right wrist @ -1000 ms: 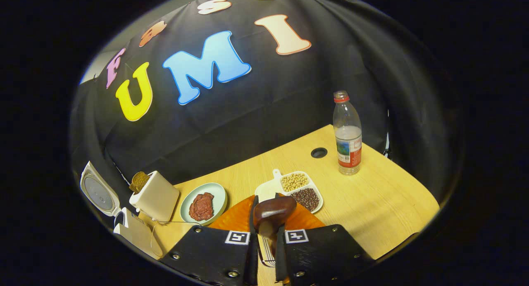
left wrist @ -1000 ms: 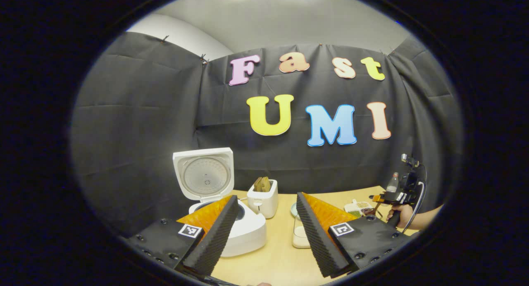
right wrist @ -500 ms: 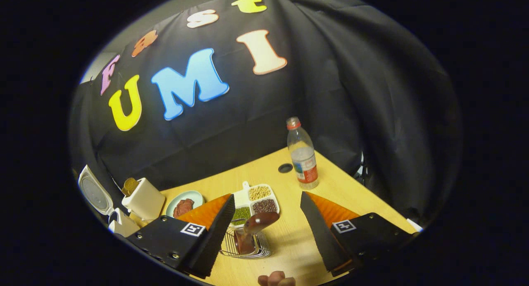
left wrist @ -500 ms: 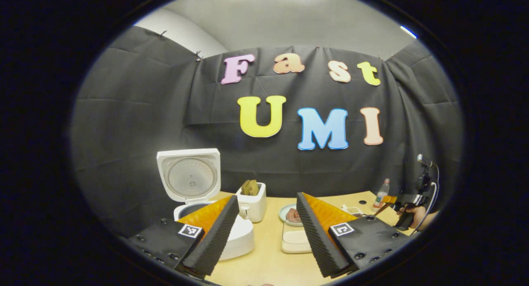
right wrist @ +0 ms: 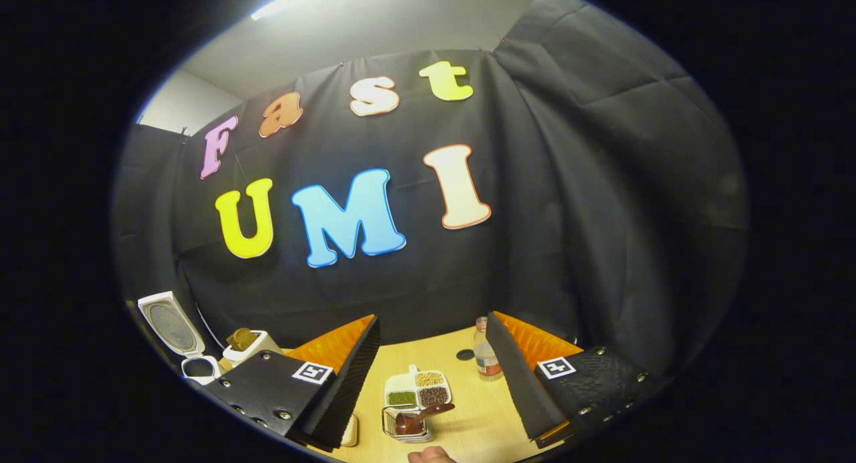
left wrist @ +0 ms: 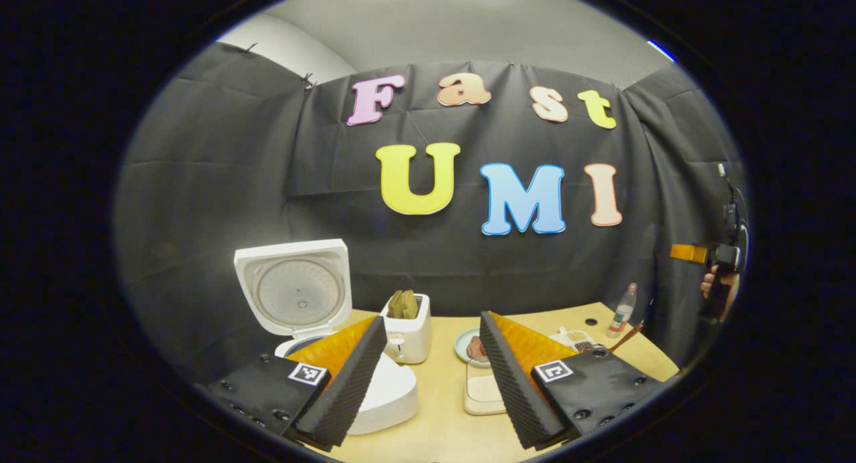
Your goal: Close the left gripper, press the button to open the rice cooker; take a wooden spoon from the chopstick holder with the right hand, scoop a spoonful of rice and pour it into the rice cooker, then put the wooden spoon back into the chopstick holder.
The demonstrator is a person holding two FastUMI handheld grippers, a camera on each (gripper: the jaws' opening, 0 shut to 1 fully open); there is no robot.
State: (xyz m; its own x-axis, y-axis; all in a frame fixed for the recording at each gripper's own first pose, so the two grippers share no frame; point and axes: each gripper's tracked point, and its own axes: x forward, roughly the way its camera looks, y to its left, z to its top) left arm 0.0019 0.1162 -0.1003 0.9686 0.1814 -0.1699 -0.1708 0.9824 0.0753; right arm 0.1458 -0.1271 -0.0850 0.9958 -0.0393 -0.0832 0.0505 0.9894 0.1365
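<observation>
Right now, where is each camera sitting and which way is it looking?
Left gripper view: rides the left gripper, low over the table, facing the wall; ahead are the open cooker, toaster and rice box. Its open fingers show below, with the right gripper far off in a hand.
Right gripper view: rides the right gripper, raised, facing the wall; below are the spoon in its holder, bean tray and bottle. Its open fingers show.
Both share the cooker, toaster, tray, bottle and table.

Wooden table [left wrist: 441, 429] bears rice cooker [left wrist: 314, 329], toaster [left wrist: 409, 329], bottle [left wrist: 621, 310].
</observation>
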